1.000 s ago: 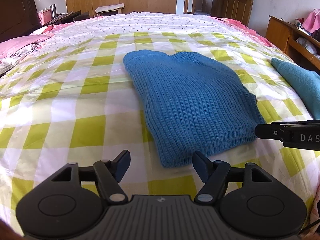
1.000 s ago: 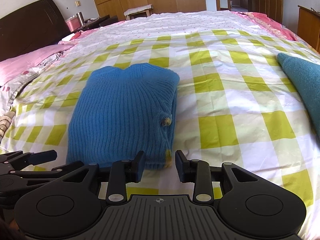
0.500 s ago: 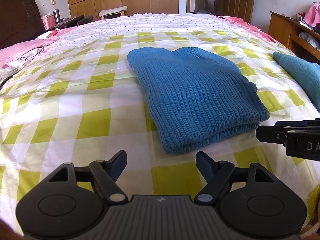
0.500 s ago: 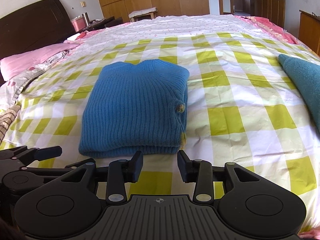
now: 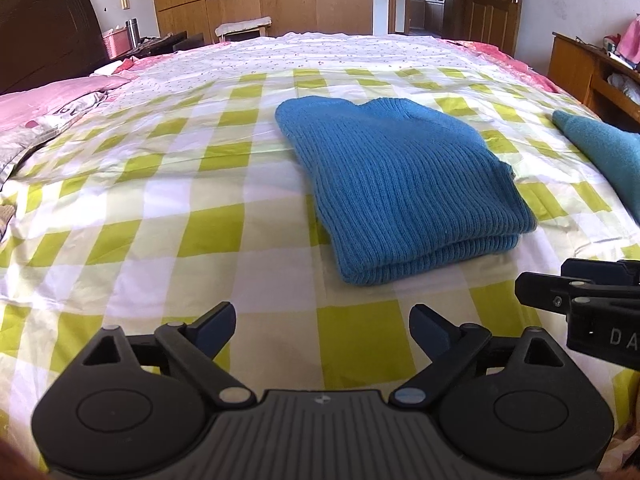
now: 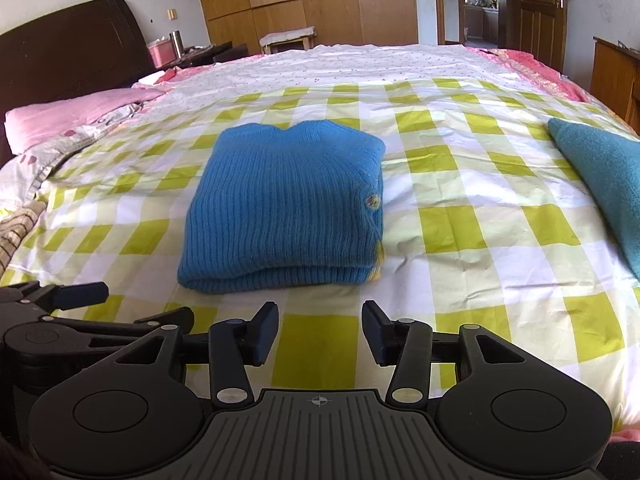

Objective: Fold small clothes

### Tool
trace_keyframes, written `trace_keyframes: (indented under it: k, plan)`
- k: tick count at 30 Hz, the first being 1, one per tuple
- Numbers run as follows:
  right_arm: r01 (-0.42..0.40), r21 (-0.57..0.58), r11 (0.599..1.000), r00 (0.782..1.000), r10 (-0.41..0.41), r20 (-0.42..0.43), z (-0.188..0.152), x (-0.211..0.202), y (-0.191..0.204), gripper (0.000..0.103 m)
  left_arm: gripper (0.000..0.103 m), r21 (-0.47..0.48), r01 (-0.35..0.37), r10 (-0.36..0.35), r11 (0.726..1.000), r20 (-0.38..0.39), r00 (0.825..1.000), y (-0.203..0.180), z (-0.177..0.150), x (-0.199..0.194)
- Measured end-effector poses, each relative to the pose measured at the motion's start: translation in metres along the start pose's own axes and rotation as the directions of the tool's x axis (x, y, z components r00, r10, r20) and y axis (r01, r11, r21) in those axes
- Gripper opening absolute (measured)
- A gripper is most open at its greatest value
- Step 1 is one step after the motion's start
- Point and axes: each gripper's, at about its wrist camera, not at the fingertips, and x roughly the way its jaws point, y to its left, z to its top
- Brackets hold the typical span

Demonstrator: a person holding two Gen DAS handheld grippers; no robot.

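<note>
On checked bedsheet (image 6: 472, 216) — ribbed blue sweater (image 6: 284, 204), folded rectangle.

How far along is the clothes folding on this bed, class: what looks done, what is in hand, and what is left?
Done: the blue knit sweater lies folded in a neat stack on the checked bedsheet. In hand: nothing; the left gripper and right gripper are both opening, empty, short of the sweater. Left: probably the teal garment at the right edge, only partly in view, so its state is unclear.
</note>
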Motion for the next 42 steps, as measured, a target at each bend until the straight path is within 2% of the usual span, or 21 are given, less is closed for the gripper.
trace_keyframes:
  k: [13,42]
  plan:
    - [0.024,0.003,1.0,0.999,-0.024,-0.038,-0.014,0.007,0.006,0.048,0.101,-0.021,-0.019,0.018,1.0,-0.022,1.0,0.0,-0.01,-0.003]
    - [0.03,0.032,0.999,0.999,-0.029,-0.038,-0.02,0.008,0.002,0.048,0.1,-0.004,-0.049,0.049,0.999,-0.009,0.999,-0.006,-0.011,-0.005]
